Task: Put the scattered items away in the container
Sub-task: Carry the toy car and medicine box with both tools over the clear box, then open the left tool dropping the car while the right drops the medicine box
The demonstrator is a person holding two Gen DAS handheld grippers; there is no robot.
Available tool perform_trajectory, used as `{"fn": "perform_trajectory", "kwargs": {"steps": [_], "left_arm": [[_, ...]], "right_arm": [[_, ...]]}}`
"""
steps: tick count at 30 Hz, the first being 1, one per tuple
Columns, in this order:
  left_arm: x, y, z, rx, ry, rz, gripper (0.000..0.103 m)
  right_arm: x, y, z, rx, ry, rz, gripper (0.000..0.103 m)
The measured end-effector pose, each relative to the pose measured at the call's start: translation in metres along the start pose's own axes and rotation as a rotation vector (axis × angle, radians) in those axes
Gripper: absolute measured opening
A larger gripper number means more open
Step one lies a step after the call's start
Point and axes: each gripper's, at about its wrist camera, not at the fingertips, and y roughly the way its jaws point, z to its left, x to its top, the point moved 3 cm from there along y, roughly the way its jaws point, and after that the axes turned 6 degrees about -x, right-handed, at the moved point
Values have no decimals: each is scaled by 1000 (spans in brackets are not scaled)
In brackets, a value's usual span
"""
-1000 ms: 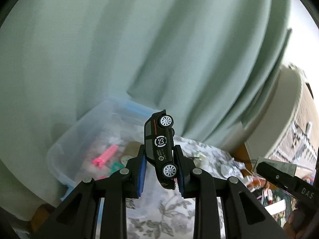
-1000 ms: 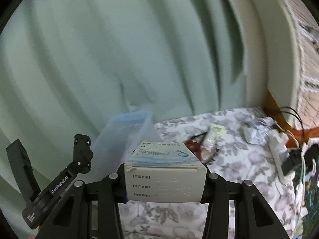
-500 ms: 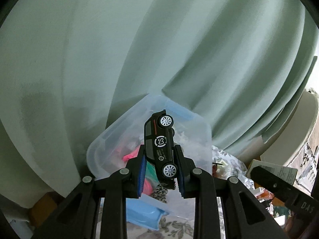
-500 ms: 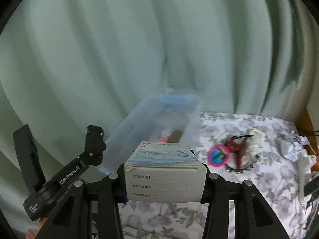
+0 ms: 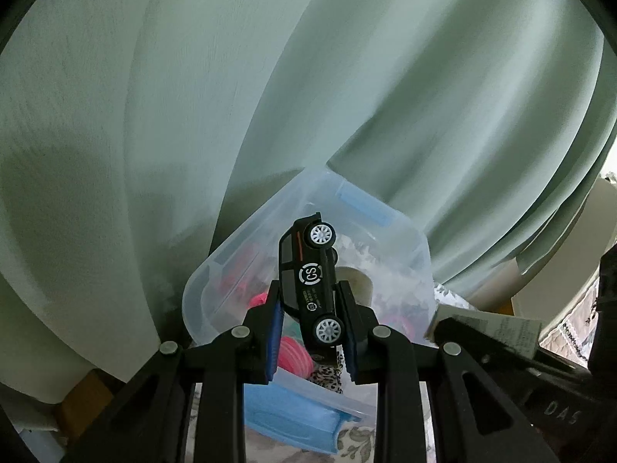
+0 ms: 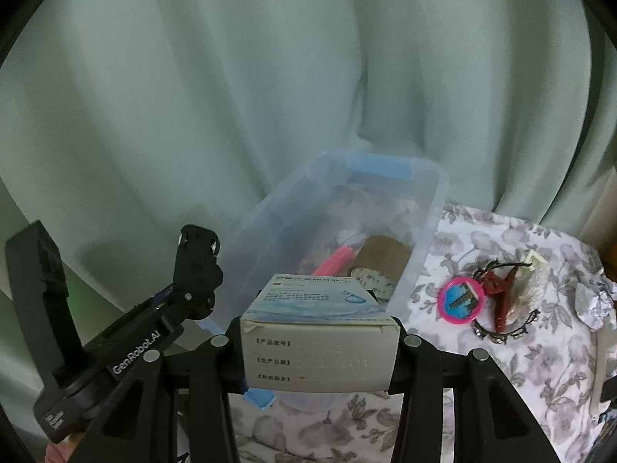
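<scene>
**Two items carried to the bin**

A toy car (image 5: 312, 281) is pinched on end by the left gripper (image 5: 310, 341), above the near end of the clear bin (image 6: 432, 208). A box (image 6: 318, 343) is clamped in the right gripper (image 6: 320, 351), short of the bin's near rim. The delivery step is judged under way; next, each load should be brought over the opening and released. The bin's contents are blurred, and a pink ring (image 6: 461, 304) and clip (image 6: 501, 289) remain on the cloth (image 6: 501, 405).

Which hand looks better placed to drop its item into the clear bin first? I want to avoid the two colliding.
Left, probably. The left gripper holds the black toy car already in line with the clear bin's opening. The right gripper holds the white box short of the bin's near end.
</scene>
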Motion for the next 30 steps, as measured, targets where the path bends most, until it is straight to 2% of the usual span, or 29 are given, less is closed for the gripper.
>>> {"fn": "perform_trajectory", "kwargs": {"steps": [11, 18, 21, 30], "left_arm": [[-5, 21, 8, 0, -13, 56, 28], [-11, 34, 16, 4, -40, 82, 29], [-11, 36, 16, 5, -38, 84, 34], [-12, 33, 10, 8, -29, 88, 47]], "right_arm": [[-3, 35, 6, -3, -31, 70, 50], [-5, 48, 1, -46, -34, 107, 51], [-4, 50, -2, -44, -32, 102, 57], [-5, 47, -6, -34, -13, 98, 59]]}}
